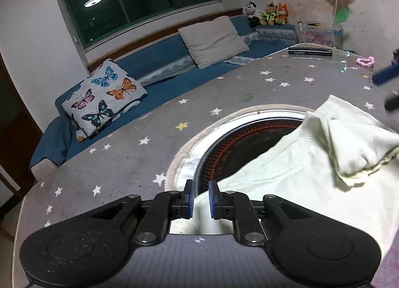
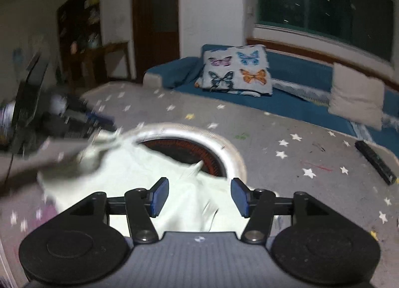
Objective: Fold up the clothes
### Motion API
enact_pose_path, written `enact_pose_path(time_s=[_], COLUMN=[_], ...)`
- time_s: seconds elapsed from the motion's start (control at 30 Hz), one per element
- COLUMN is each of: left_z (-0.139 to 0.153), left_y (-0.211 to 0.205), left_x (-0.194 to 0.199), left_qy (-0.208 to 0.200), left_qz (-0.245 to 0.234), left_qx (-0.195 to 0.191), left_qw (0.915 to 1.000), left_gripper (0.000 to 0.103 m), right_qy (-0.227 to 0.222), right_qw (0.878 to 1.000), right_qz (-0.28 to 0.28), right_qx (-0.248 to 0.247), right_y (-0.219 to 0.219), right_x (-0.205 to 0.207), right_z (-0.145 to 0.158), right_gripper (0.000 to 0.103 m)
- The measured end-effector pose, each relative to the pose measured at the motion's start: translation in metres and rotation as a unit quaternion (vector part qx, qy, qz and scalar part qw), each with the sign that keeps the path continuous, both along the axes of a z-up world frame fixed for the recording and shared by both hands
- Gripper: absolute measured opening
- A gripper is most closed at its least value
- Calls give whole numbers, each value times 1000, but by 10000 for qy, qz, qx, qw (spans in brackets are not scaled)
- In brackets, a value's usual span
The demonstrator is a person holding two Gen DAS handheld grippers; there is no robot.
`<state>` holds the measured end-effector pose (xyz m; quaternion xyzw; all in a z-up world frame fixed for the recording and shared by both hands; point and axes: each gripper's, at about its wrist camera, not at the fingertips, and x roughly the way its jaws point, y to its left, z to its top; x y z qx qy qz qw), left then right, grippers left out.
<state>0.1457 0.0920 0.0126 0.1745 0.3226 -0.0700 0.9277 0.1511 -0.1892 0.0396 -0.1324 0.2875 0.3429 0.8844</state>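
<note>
A pale cream garment (image 1: 311,163) lies rumpled on the grey star-print table cover (image 1: 119,163), partly over the round heater opening (image 1: 237,148). My left gripper (image 1: 201,199) hovers at the garment's near edge, jaws a narrow gap apart with cloth beneath them, gripping nothing. The right gripper's blue fingers (image 1: 384,76) show blurred at the far right. In the right wrist view my right gripper (image 2: 199,197) is wide open over the garment (image 2: 139,170), where a fold peaks up. The left gripper (image 2: 74,123) shows blurred at the left.
A black remote (image 1: 310,51) and a pink ring (image 1: 365,60) lie on the far side of the table. A blue sofa (image 1: 159,68) with a butterfly pillow (image 1: 104,98) and a beige cushion (image 1: 214,41) runs behind. Plush toys (image 1: 269,13) sit in the corner.
</note>
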Motion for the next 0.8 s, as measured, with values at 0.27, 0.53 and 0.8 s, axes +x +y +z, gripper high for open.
enact_pose_path(time_s=[0.27,0.53,0.8], left_z=[-8,-10,-16], left_y=[-13,-9,-3], left_x=[-20,-33,-32], left_qy=[126,158,218], left_qz=[-46,11,136], left_qx=[-46,-175,-276], left_qw=[9999,9997,9993], left_gripper=[28,33,34], right_qy=[-542,-825,-394], right_qw=[9914,9815,9975], right_qz=[646,596,-315], right_qx=[-1003,-1620,-485], right_y=[48,86,44], right_x=[-39,-22,2], right_z=[-37,-70,-43], right_gripper=[55,46,12])
